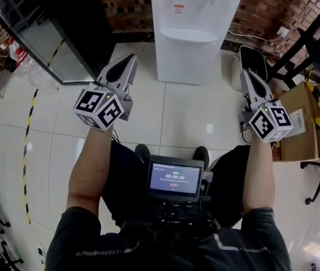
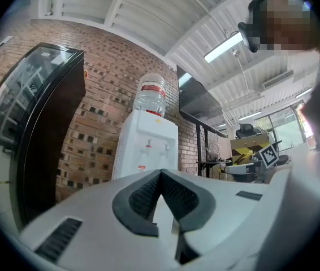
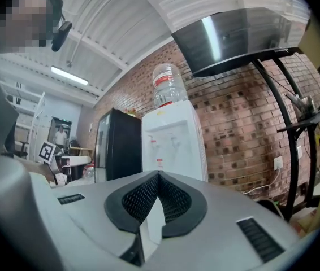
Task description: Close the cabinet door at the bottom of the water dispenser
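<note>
The white water dispenser [image 1: 188, 33] stands against the brick wall straight ahead, with a bottle [image 2: 150, 97] on top. In the head view its lower front [image 1: 185, 64] looks flat and white, and no door stands out from it. Both gripper views show its taps and upper body [image 3: 174, 145]; the jaws hide its lower part. My left gripper [image 1: 130, 57] is held level, short of the dispenser and to its left, its jaws shut and empty [image 2: 160, 173]. My right gripper [image 1: 245, 72] is held level to its right, pads meeting with nothing between them [image 3: 159, 174].
A tall black glass-door fridge [image 1: 47, 27] stands left of the dispenser. Cardboard boxes [image 1: 304, 123] and a black metal rack [image 1: 312, 33] crowd the right side, with a black and white object [image 1: 255, 61] just behind my right gripper. A small screen [image 1: 174, 178] hangs at the person's chest.
</note>
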`<state>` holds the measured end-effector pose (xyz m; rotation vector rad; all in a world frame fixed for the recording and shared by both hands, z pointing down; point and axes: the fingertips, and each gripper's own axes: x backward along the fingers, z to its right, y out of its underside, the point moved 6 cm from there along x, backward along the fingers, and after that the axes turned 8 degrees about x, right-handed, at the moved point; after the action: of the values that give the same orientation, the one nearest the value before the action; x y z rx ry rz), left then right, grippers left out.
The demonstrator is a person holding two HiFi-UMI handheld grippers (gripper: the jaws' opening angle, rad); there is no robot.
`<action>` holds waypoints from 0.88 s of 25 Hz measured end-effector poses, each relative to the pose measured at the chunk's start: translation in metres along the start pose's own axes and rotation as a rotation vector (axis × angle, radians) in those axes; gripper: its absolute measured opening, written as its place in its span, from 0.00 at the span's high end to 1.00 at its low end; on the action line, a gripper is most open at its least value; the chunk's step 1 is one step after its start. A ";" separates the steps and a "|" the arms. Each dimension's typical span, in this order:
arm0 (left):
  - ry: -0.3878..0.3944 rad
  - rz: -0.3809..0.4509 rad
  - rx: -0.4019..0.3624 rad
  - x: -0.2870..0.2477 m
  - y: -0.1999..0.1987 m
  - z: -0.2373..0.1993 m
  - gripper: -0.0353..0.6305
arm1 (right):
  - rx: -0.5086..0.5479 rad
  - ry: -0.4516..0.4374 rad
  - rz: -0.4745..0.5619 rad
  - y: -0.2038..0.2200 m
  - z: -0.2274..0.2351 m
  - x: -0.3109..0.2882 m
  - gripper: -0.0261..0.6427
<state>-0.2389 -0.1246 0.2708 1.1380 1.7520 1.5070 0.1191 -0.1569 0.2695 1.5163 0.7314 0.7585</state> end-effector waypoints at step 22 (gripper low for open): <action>-0.012 -0.044 -0.021 -0.004 0.011 0.001 0.90 | 0.010 -0.003 -0.024 0.007 -0.002 0.000 0.95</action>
<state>-0.2334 -0.1275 0.2809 1.0890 1.7377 1.4859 0.1177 -0.1568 0.2762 1.5147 0.7503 0.7357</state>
